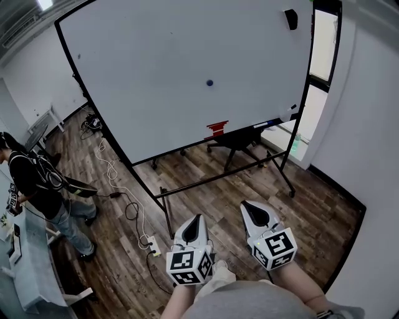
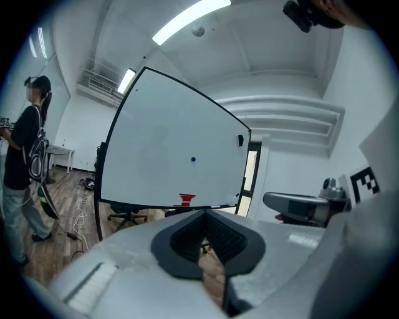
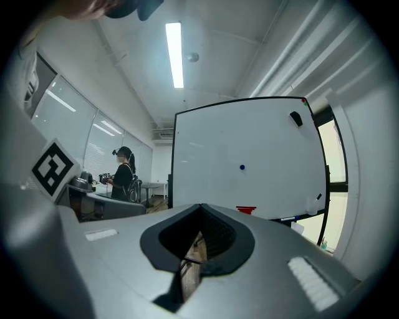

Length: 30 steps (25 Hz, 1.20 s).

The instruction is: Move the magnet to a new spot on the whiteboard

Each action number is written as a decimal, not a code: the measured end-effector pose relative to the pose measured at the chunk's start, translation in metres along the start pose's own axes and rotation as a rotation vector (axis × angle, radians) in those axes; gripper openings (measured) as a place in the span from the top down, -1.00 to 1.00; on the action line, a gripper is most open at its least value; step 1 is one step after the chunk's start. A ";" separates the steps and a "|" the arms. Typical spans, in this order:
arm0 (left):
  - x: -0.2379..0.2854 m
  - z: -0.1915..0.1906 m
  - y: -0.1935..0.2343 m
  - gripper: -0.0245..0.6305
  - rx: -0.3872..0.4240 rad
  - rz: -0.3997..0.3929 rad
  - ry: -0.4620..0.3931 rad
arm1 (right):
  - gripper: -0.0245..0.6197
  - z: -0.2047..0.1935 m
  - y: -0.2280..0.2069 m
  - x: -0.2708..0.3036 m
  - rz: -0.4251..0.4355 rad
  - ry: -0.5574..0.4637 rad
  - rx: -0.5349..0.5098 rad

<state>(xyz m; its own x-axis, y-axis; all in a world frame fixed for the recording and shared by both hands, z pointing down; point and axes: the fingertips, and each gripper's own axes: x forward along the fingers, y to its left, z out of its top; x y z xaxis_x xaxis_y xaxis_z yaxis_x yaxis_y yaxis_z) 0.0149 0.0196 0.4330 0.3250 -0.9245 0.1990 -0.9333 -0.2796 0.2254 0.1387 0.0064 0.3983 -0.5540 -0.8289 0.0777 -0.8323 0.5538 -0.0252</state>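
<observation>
A small blue magnet (image 1: 209, 82) sticks near the middle of the big rolling whiteboard (image 1: 156, 75), and shows again in the left gripper view (image 2: 192, 159) and the right gripper view (image 3: 242, 167). Both grippers hang low, close to the person's body and well back from the board. My left gripper (image 1: 197, 218) is shut with nothing in it; its jaws meet at the tip (image 2: 204, 213). Beside it, my right gripper (image 1: 249, 205) is also shut and empty (image 3: 201, 207).
A black eraser (image 1: 290, 19) sits at the board's top right, and a red object (image 1: 217, 128) and a white bottle (image 1: 290, 112) on its tray. An office chair (image 1: 237, 142) stands behind the board. Cables (image 1: 118, 187) and a power strip (image 1: 153, 247) lie on the floor. A person (image 1: 37, 184) stands at left.
</observation>
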 end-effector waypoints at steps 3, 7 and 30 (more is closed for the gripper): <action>0.022 0.010 0.016 0.91 0.001 -0.005 0.000 | 0.93 0.006 -0.008 0.027 -0.007 -0.004 -0.002; 0.049 0.022 0.037 0.91 0.003 -0.014 0.002 | 0.93 0.011 -0.017 0.060 -0.017 -0.006 -0.010; 0.158 0.047 0.093 0.91 0.020 -0.063 0.035 | 0.93 0.032 -0.064 0.178 -0.053 -0.052 -0.005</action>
<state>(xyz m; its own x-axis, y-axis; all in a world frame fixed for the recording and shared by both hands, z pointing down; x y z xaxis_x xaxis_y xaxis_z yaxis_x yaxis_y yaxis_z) -0.0278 -0.1648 0.4405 0.3878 -0.8955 0.2184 -0.9137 -0.3422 0.2194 0.0928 -0.1788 0.3822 -0.5101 -0.8597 0.0270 -0.8601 0.5098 -0.0170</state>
